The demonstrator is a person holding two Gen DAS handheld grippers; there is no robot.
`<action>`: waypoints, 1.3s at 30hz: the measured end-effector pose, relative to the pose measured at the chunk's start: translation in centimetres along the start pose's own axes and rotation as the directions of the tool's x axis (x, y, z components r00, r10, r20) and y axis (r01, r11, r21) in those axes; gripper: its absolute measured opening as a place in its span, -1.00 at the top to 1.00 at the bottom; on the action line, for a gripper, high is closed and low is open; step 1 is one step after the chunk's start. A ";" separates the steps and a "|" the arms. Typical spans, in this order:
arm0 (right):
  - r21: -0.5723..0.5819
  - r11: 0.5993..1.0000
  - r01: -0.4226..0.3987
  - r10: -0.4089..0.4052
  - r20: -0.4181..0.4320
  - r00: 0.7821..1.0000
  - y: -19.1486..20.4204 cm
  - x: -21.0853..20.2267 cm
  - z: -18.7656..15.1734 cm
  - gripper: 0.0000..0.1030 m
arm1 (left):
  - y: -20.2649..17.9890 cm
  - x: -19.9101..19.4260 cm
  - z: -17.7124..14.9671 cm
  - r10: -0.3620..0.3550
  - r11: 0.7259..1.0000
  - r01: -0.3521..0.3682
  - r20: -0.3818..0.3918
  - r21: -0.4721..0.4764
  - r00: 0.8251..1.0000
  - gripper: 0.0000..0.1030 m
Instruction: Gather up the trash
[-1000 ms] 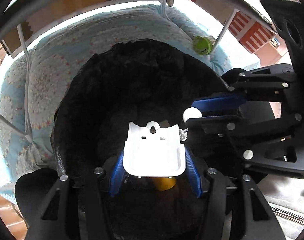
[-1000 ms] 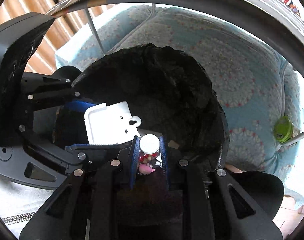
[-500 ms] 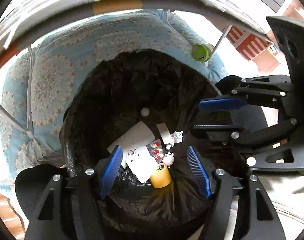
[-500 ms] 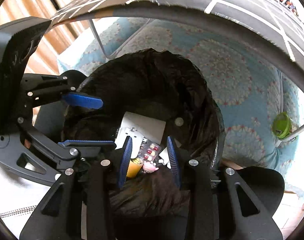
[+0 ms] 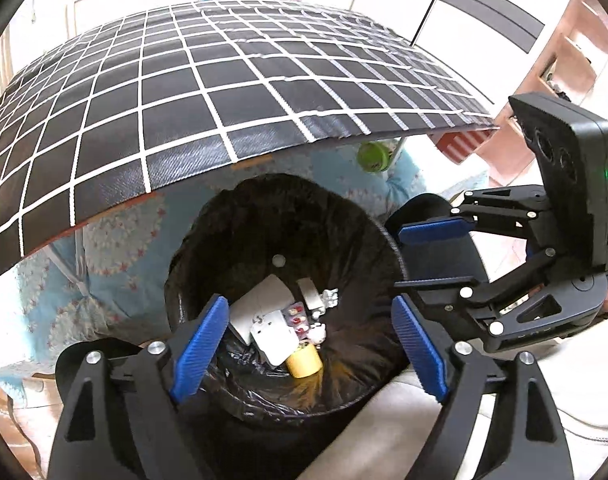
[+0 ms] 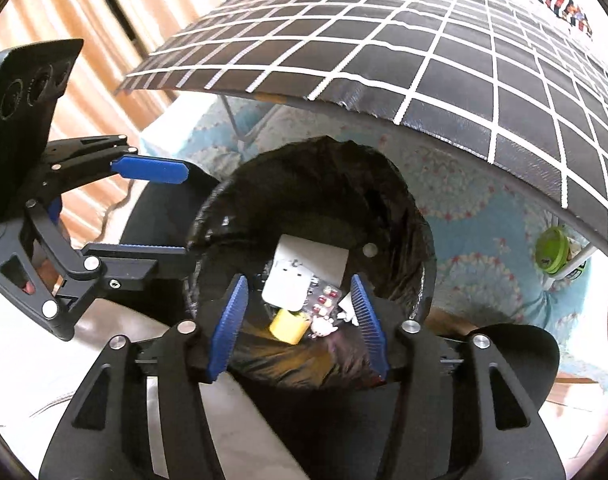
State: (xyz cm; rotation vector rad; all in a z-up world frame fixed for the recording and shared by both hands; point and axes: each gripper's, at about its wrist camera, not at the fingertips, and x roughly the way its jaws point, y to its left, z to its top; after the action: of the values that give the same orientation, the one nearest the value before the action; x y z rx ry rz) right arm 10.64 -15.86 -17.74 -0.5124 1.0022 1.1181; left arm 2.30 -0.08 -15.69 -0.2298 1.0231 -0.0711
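Note:
A bin lined with a black bag (image 5: 240, 232) (image 6: 388, 184) stands on the floor below both grippers. Inside lie a white plastic tray (image 5: 274, 334) (image 6: 286, 286), a white card (image 5: 260, 296) (image 6: 316, 258), a pill blister (image 5: 297, 316) (image 6: 324, 296), a yellow cup (image 5: 304, 362) (image 6: 288, 326), a small pink-and-white figure (image 5: 317, 333) (image 6: 324, 326) and a small white cap (image 5: 279, 260) (image 6: 370, 249). My left gripper (image 5: 308, 344) is open and empty above the bin. My right gripper (image 6: 300, 320) is open and empty above it too. Each gripper shows in the other's view, the right one (image 5: 436, 256) and the left one (image 6: 144, 216).
A table with a black cloth with white grid lines (image 5: 224, 80) (image 6: 464, 60) overhangs the bin. A light blue flowered cushion (image 5: 116, 248) (image 6: 476, 216) lies under it, with a green round lid (image 5: 372, 156) (image 6: 552, 250) by a white table leg. Curtains hang at the left of the right wrist view.
Both grippers opened and dropped the white tray and the white cap into the bin, then rose and pulled back. The table top has come into view.

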 end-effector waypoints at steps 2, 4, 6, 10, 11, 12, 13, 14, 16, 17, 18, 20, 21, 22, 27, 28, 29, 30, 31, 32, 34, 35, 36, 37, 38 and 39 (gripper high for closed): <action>-0.004 1.000 -0.005 0.005 0.004 1.000 0.2 -0.7 -0.1 -0.18 | -0.3 -0.6 0.0 -0.002 1.000 0.002 0.006 0.003 1.000 -0.59; -0.007 1.000 -0.013 0.014 0.010 1.000 0.5 -1.5 -0.2 -0.25 | -0.6 -1.2 -0.2 -0.017 1.000 0.017 0.018 0.003 1.000 -0.59; -0.004 1.000 -0.024 0.024 0.013 1.000 0.7 -2.1 -0.2 -0.27 | -0.6 -1.6 -0.2 -0.002 1.000 0.002 0.027 -0.010 1.000 -0.59; -0.008 1.000 -0.020 0.020 0.023 1.000 1.0 -3.2 -0.4 -0.27 | -0.8 -3.1 -0.2 0.007 1.000 -0.006 0.065 -0.024 0.998 -0.60; -0.007 1.000 -0.020 0.020 0.027 0.999 1.1 -3.5 -0.5 -0.27 | -0.9 -3.4 -0.2 0.012 1.000 -0.010 0.070 -0.021 0.998 -0.61; -0.008 1.000 -0.019 0.019 0.032 0.999 1.2 -3.7 -0.6 -0.28 | -1.1 -3.8 -0.2 0.014 1.000 -0.013 0.080 -0.017 0.997 -0.67; -0.009 1.000 -0.017 0.018 0.037 0.999 1.3 -4.0 -0.6 -0.29 | -1.1 -4.0 -0.3 0.012 1.000 -0.010 0.087 -0.017 0.996 -0.70; -0.011 1.000 -0.019 0.019 0.041 0.999 1.4 -4.3 -0.7 -0.31 | -1.2 -4.2 -0.2 0.010 1.000 -0.009 0.091 -0.017 0.996 -0.70; -0.015 1.000 -0.021 0.021 0.047 0.999 1.6 -4.7 -0.8 -0.32 | -1.3 -4.5 -0.2 0.010 1.000 -0.009 0.096 -0.014 0.995 -0.70; -0.018 1.000 -0.021 0.021 0.048 0.999 1.6 -4.9 -0.8 -0.32 | -1.4 -4.5 -0.2 0.009 1.000 -0.008 0.097 -0.011 0.995 -0.70; -0.021 1.000 -0.021 0.022 0.049 0.999 1.6 -5.1 -0.8 -0.32 | -1.5 -4.6 -0.2 0.007 1.000 -0.006 0.096 -0.009 0.995 -0.70; -0.025 1.000 -0.019 0.020 0.052 0.998 1.7 -5.4 -0.9 -0.32 | -1.5 -4.8 -0.2 0.006 1.000 -0.004 0.101 -0.013 0.995 -0.70; -0.026 0.999 -0.018 0.020 0.056 0.998 1.8 -5.6 -0.9 -0.32 | -1.6 -4.9 -0.3 0.003 1.000 -0.002 0.106 -0.014 0.994 -0.70; -0.026 1.000 -0.018 0.020 0.061 0.998 1.8 -5.7 -0.9 -0.32 | -1.6 -5.1 -0.4 0.003 1.000 -0.001 0.110 -0.015 0.994 -0.70; -0.035 0.999 -0.011 0.013 0.070 0.997 2.1 -6.3 -0.9 -0.32 | -1.6 -5.7 -0.4 -0.001 1.000 0.002 0.126 -0.013 0.992 -0.70; -0.036 0.999 -0.011 0.013 0.071 0.997 2.1 -6.4 -0.9 -0.32 | -1.7 -5.8 -0.4 -0.003 1.000 0.005 0.129 -0.013 0.992 -0.70; -0.037 0.999 -0.011 0.014 0.072 0.997 2.2 -6.3 -0.9 -0.32 | -1.7 -5.9 -0.4 -0.005 1.000 0.006 0.132 -0.013 0.991 -0.70; -0.038 0.999 -0.011 0.014 0.072 0.997 2.2 -6.4 -0.9 -0.32 | -1.7 -5.9 -0.4 -0.004 1.000 0.006 0.134 -0.012 0.991 -0.70; -0.039 0.999 -0.012 0.014 0.072 0.997 2.2 -6.3 -0.9 -0.32 | -1.8 -6.0 -0.4 -0.004 1.000 0.006 0.136 -0.011 0.991 -0.70; -0.039 0.999 -0.012 0.015 0.072 0.997 2.3 -6.3 -0.9 -0.32 | -1.8 -6.1 -0.3 -0.005 1.000 0.006 0.137 -0.010 0.990 -0.70; -0.044 0.999 -0.013 0.016 0.070 0.997 2.3 -6.2 -0.9 -0.32 | -1.8 -6.2 -0.3 -0.010 1.000 0.011 0.142 -0.010 0.990 -0.70; -0.044 0.999 -0.013 0.016 0.071 0.997 2.4 -6.3 -0.9 -0.32 | -1.8 -6.1 -0.3 -0.011 1.000 0.012 0.142 -0.012 0.990 -0.70; -0.045 0.999 -0.013 0.016 0.073 0.997 2.4 -6.3 -0.9 -0.32 | -1.8 -6.1 -0.3 -0.009 1.000 0.011 0.141 -0.012 0.990 -0.70; -0.045 0.999 -0.013 0.016 0.074 0.997 2.4 -6.4 -0.9 -0.32 | -1.8 -6.1 -0.3 -0.009 1.000 0.010 0.141 -0.012 0.990 -0.70; -0.046 0.999 -0.013 0.016 0.074 0.997 2.4 -6.4 -0.9 -0.32 | -1.8 -6.1 -0.3 -0.010 1.000 0.012 0.141 -0.012 0.990 -0.70; -0.047 0.999 -0.011 0.015 0.074 0.997 2.4 -6.4 -0.9 -0.32 | -1.9 -6.1 -0.2 -0.011 1.000 0.013 0.140 -0.010 0.990 -0.70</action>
State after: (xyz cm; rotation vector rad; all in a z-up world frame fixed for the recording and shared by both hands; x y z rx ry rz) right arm 7.53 -18.79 -12.30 -0.4983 0.9180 1.1661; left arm -0.99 -0.95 -10.30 -0.2470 0.8822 -0.0597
